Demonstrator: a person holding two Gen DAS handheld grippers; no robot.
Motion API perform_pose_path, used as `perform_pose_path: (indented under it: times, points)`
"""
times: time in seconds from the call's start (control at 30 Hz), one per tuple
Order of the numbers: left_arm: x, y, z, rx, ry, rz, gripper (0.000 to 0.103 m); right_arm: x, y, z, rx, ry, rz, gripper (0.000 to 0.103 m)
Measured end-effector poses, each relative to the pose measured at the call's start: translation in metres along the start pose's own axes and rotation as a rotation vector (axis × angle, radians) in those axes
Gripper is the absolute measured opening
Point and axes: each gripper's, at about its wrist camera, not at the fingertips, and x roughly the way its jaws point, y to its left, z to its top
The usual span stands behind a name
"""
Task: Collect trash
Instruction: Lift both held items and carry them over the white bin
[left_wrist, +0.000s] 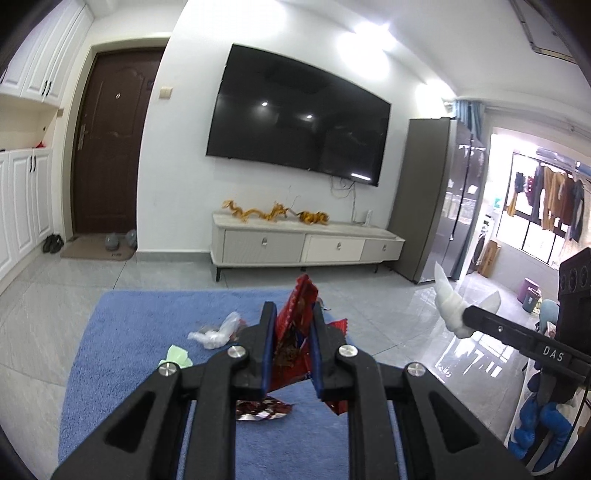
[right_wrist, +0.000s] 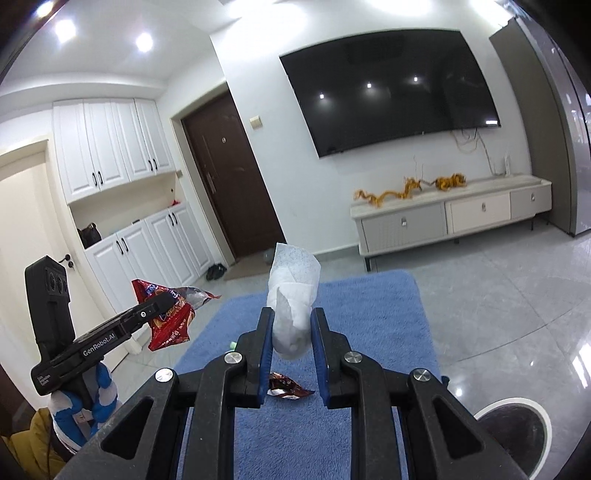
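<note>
A crumpled red snack wrapper (left_wrist: 295, 332) stood upright between the fingers of the left gripper (left_wrist: 293, 314), clamped and lifted above the blue rug (left_wrist: 147, 314). The right gripper (right_wrist: 292, 317) was raised level beside it, jaws closed on a wad of white tissue (right_wrist: 291, 299) that stuck up past the fingertips. On the rug below lay a foil wrapper (left_wrist: 262, 410) at 6 o'clock, with a clear plastic scrap (left_wrist: 218, 330) and a green scrap (left_wrist: 177, 356) toward 9 o'clock.

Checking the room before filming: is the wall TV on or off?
Off. The TV screen is uniformly black, showing only reflected ceiling lights, in both wrist views.
</note>
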Motion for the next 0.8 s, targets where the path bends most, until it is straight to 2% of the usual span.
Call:
perform_pose_path:
  times: [0.2, 0.4, 0.63, 0.8]
  points:
    - [-0.025, -0.032, 0.007, 0.03, -0.044, -0.037, 0.016, -0.043, 0.005, 0.006, -0.013, -0.083, -0.014, 0.019]
    - [-0.033, -0.059, 0.012, 0.033, -0.05, -0.078, 0.016, -0.069, 0.0, 0.008, -0.016, -0.139, -0.028, 0.019]
    - [-0.015, -0.095, 0.014, 0.08, -0.013, -0.111, 0.016, -0.084, -0.027, 0.001, 0.026, -0.164, -0.043, 0.019]
    - [0.016, -0.136, 0.013, 0.126, 0.046, -0.148, 0.016, -0.093, -0.059, -0.011, 0.068, -0.161, -0.089, 0.019]
